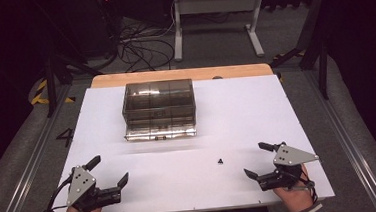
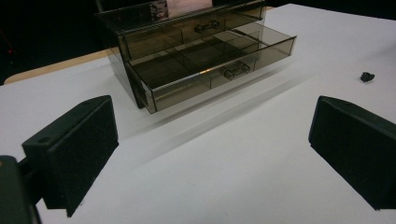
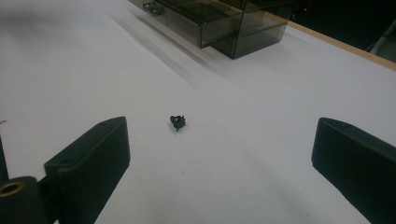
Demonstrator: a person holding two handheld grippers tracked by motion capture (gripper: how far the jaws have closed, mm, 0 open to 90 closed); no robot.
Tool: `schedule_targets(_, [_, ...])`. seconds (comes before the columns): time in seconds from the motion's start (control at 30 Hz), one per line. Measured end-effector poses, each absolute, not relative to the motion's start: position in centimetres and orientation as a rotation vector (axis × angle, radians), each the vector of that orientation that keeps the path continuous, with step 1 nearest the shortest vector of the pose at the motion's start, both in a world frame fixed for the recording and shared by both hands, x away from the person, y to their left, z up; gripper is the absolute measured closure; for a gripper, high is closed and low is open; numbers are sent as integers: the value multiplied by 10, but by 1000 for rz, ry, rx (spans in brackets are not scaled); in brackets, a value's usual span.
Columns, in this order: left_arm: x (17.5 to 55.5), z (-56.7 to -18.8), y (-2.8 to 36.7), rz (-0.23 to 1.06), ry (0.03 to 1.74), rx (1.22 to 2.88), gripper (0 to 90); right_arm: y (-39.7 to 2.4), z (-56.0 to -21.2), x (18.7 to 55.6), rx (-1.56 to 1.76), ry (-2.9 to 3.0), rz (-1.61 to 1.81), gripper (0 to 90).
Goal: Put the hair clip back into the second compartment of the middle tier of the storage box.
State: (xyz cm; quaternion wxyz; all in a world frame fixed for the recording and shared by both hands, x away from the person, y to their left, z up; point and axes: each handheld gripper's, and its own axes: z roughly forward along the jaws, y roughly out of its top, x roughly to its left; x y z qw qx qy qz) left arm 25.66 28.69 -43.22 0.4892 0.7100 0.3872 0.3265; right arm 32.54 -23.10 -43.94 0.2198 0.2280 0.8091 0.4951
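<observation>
Item: small black part (image 3: 178, 122), loose on white table (image 1: 236, 112), between right gripper (image 1: 257, 160) and drawer box (image 1: 159, 110). Both grippers, left gripper (image 1: 109, 170) included, gape empty. Risk: tiny piece skidding or flicking away under closing pads.

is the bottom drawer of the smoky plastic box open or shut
Open: the bottom drawer juts out past the drawer box front, its dividers exposed.

floor mark (image 1: 66, 136): a dark "4" on the grey floor left of the table.
drawer box (image 1: 158, 109): a small label on its front, too blurred to read.
</observation>
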Motion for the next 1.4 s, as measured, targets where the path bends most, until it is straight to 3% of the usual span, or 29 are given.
schedule_targets(1.4, [256,-432,286,801,942,1734,24,-209,-426,342,611,2269,1346,56])
